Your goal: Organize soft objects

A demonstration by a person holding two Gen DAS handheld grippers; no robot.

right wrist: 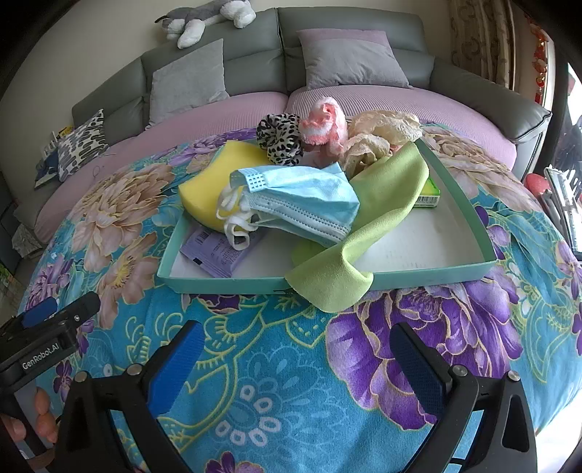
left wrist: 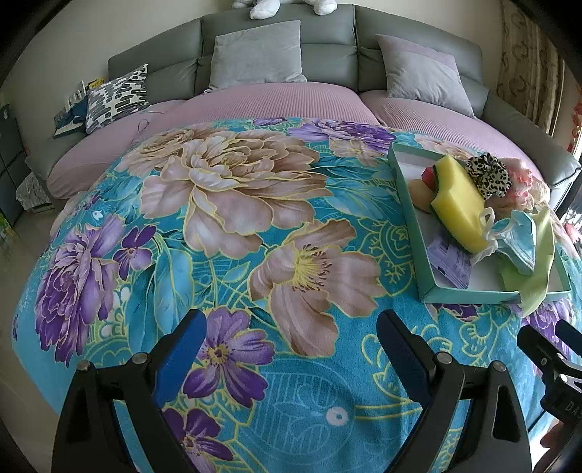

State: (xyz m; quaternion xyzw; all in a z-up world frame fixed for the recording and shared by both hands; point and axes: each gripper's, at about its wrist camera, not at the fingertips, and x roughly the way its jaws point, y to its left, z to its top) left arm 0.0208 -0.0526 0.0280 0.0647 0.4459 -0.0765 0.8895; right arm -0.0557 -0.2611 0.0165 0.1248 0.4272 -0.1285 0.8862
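Observation:
A teal tray (right wrist: pixel 400 278) sits on the floral blanket and also shows in the left wrist view (left wrist: pixel 407 203). In it lie a yellow sponge (right wrist: pixel 207 182), a blue face mask (right wrist: pixel 305 203), a green cloth (right wrist: pixel 363 233) draped over the front rim, a leopard scrunchie (right wrist: pixel 278 136), a pink fluffy item (right wrist: pixel 323 127), a cream lace item (right wrist: pixel 378 134) and a purple packet (right wrist: pixel 218 251). My right gripper (right wrist: pixel 294 360) is open and empty in front of the tray. My left gripper (left wrist: pixel 291 349) is open and empty, left of the tray.
The floral blanket (left wrist: pixel 236 218) covers a round bed with a lilac sheet (left wrist: pixel 254 102). Grey pillows (left wrist: pixel 258 54) and a patterned cushion (left wrist: pixel 116 98) lean on the grey headboard. A plush toy (right wrist: pixel 207 18) lies on top. A curtain (right wrist: pixel 480 40) hangs at the right.

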